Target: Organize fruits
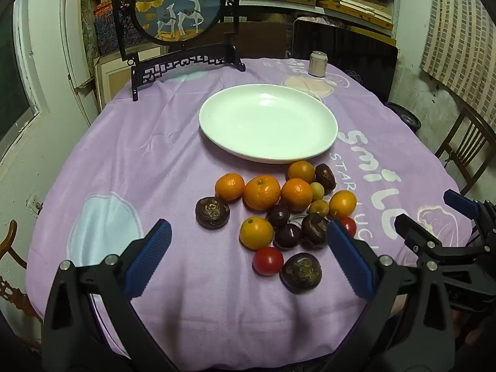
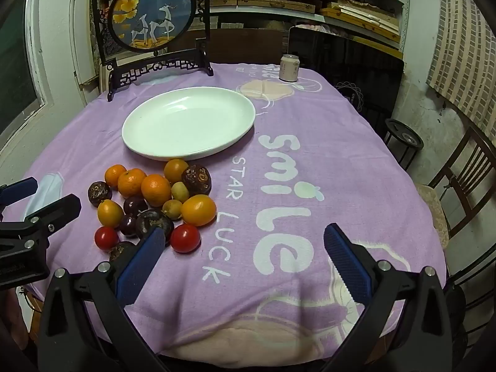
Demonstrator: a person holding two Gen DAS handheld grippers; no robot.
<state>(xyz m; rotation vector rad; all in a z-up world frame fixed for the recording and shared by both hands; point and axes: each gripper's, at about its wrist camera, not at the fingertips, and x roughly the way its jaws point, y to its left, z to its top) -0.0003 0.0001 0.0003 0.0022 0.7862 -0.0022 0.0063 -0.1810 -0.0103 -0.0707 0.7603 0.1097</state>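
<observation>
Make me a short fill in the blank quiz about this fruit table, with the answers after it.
1. The white plate holds ____ fruit.
2. The fruit pile lies on a ____ tablecloth.
3. Both the left gripper and the right gripper have their jaws ____.
4. The red tomatoes in the pile number ____.

Answers: no; purple; open; two

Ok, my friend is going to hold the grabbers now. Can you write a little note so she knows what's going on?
Left gripper: open, holding nothing, just above the near edge of the fruit pile.
Right gripper: open, holding nothing, over bare purple cloth to the right of the pile.
White plate: nothing on it, just behind the pile.
Fruit pile: oranges, dark round fruits, two small yellowish ones and two red ones, all on the cloth.
Done: nothing yet.
Left: every fruit, probably onto the plate.
</observation>
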